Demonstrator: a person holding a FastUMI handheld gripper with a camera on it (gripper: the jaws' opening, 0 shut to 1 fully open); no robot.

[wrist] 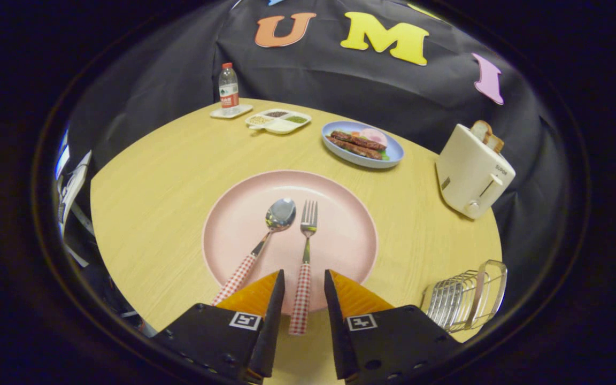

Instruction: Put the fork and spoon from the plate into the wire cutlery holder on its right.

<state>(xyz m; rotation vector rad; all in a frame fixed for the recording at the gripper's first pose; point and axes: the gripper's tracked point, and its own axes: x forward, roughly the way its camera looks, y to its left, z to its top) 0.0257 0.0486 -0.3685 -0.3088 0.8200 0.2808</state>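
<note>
Gripper [304, 283] fingers spread, straddling checked handle of fork [305, 262] without touching it. Fork lies on pink plate [351, 214], tines pointing away from fingers. Spoon [260, 246] just left of fork on same plate, its handle passing behind left finger. Wire cutlery holder [466, 297] on wooden table [153, 182], right of plate. Beyond plate: blue plate of food [362, 144], toaster [474, 171] with bread, divided tray [278, 120], water bottle [228, 89].

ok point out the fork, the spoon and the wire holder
fork [303, 267], gripper view, on its checked handle between the open gripper [304, 283] fingers
spoon [280, 213], gripper view, on its bowl
wire holder [466, 298], gripper view, on its wire loops
</note>
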